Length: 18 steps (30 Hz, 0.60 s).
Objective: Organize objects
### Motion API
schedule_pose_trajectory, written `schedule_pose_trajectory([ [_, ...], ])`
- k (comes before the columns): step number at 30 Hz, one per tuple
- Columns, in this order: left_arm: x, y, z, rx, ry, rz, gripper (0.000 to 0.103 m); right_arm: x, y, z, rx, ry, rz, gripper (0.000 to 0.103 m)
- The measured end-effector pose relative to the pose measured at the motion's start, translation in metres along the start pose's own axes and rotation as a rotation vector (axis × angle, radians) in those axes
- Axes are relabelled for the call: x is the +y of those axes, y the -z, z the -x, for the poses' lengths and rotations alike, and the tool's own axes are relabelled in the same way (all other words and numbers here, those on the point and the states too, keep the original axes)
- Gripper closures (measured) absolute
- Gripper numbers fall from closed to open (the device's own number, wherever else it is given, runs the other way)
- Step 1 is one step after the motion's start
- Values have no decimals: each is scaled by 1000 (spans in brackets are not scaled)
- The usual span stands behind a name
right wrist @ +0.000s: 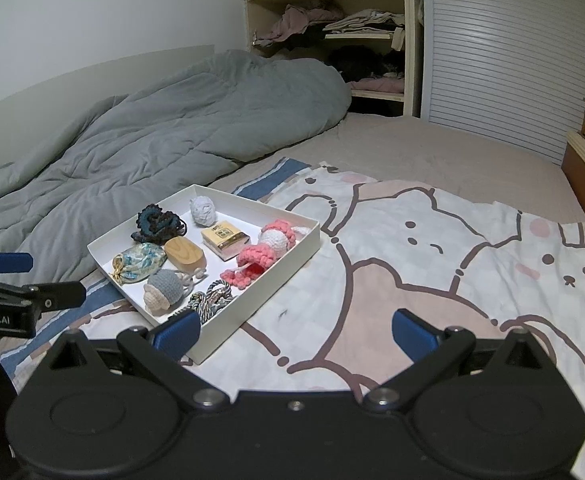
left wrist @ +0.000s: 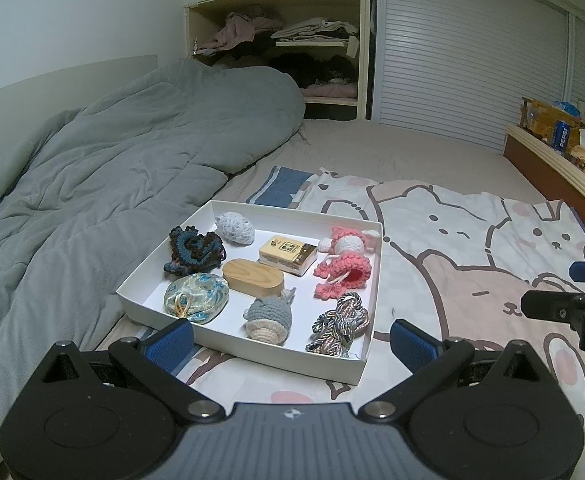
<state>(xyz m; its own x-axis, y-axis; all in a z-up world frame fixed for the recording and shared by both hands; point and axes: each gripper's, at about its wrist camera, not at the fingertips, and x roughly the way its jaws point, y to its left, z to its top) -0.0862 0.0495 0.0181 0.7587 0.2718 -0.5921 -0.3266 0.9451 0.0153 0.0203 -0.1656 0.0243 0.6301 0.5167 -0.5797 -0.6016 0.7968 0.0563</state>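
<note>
A white shallow box [left wrist: 344,368] [right wrist: 292,258] lies on the cartoon-print sheet and holds several small things: a wooden oval case [left wrist: 253,280], a yellow card box [left wrist: 288,254], a pink crochet piece [left wrist: 342,276], a grey crochet mushroom [left wrist: 268,316], a silk pouch [left wrist: 194,298], a cord bundle [left wrist: 338,324], a dark scrunchie [left wrist: 194,250] and a white knitted ball [left wrist: 235,228]. My left gripper [left wrist: 292,340] is open and empty, just before the box's near edge. My right gripper [right wrist: 296,336] is open and empty, to the right of the box.
A grey duvet [left wrist: 112,168] is bunched on the left of the bed. The cartoon sheet [right wrist: 452,264] spreads to the right. An open shelf with clothes [left wrist: 292,44] stands at the back. A bedside ledge [left wrist: 560,152] holds a Pepsi can and snacks.
</note>
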Motion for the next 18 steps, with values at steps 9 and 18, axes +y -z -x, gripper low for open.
schedule_pose_trajectory([
  [9,0,0,0,1,0,-1,0,0,-1,0,0,-3,4,0],
  [18,0,2,1,7,-1,-3,0,2,0,-1,3,-2,7,0],
])
